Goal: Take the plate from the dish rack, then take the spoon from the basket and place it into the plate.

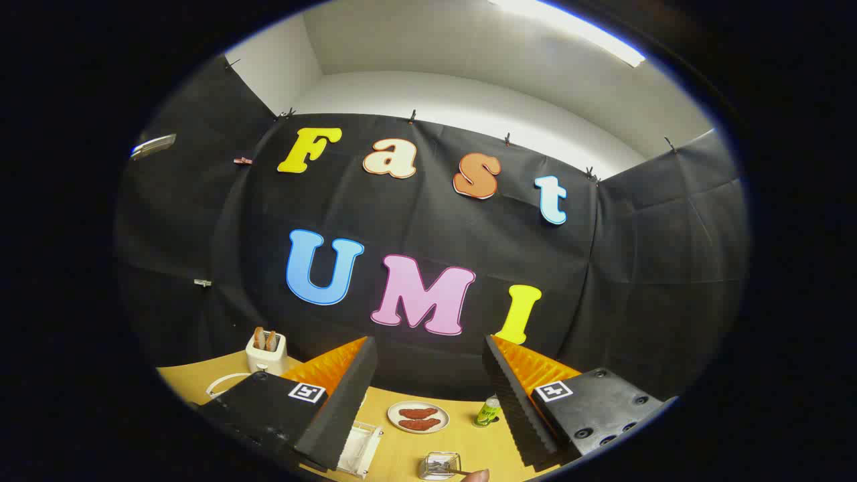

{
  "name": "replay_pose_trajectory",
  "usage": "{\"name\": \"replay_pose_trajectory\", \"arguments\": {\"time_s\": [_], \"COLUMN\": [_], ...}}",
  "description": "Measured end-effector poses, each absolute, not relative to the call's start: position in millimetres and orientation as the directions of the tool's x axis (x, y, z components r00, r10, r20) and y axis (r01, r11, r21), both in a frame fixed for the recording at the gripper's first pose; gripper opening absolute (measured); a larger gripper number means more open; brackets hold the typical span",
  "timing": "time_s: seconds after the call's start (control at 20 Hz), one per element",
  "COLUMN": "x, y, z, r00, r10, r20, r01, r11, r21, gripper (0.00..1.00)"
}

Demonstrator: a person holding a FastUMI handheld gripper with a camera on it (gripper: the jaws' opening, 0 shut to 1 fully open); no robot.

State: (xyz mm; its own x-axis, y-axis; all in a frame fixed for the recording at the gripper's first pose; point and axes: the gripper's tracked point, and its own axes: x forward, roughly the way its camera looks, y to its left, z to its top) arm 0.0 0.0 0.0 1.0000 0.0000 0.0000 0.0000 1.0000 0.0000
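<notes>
While the jaws stand spread and empty, the basket (440, 464) sits on the table between them.

The claw (428, 408) stands with its fingers wide apart and nothing between them, leaving an open lane forward over the worktop (462, 438). In that lane, just ahead of the fingers, lies a flat plate (418, 416) carrying two brown pieces; it is low. A green bottle (488, 411) stands upright just beside the right finger, narrowing that side. A clear basket (439, 465) sits near the lower end of the lane, with a fingertip (477, 475) touching the utensil handle that sticks out of it. A white wire rack (360, 447) lies under the left finger. A toaster (266, 352) stands well apart beyond the left finger, near the booth wall.
</notes>
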Motion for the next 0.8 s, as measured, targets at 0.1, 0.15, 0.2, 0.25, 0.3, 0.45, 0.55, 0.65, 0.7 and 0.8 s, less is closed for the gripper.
{"name": "replay_pose_trajectory", "arguments": {"time_s": [0.1,0.15,0.2,0.25,0.3,0.45,0.55,0.65,0.7,0.8], "x": [-0.8,-0.9,-1.5,-1.5,-0.8,-2.2,-1.7,-0.9,-0.1,0.0], "y": [6.6,9.1,10.7,12.8,15.6,26.7,30.9,32.8,33.8,38.2], "z": [-4.3,-5.3,-6.7,-8.7,-10.9,-15.4,-17.9,-19.6,-21.0,-24.9], "r00": [1.000,1.000,1.000,0.999,0.999,0.997,0.995,0.995,0.994,0.993], "r10": [0.016,0.021,0.023,0.027,0.033,0.060,0.071,0.072,0.073,0.080], "r20": [-0.015,-0.018,-0.021,-0.027,-0.032,-0.053,-0.067,-0.075,-0.080,-0.092], "r01": [-0.016,-0.020,-0.023,-0.027,-0.032,-0.058,-0.066,-0.067,-0.067,-0.074], "r11": [1.000,1.000,1.000,0.999,0.999,0.997,0.996,0.995,0.995,0.994], "r21": [0.016,0.019,0.019,0.019,0.022,0.051,0.065,0.070,0.072,0.076], "gripper": [0.97,0.97,0.97,0.97,0.97,0.97,0.97,0.97,0.97,0.97]}}
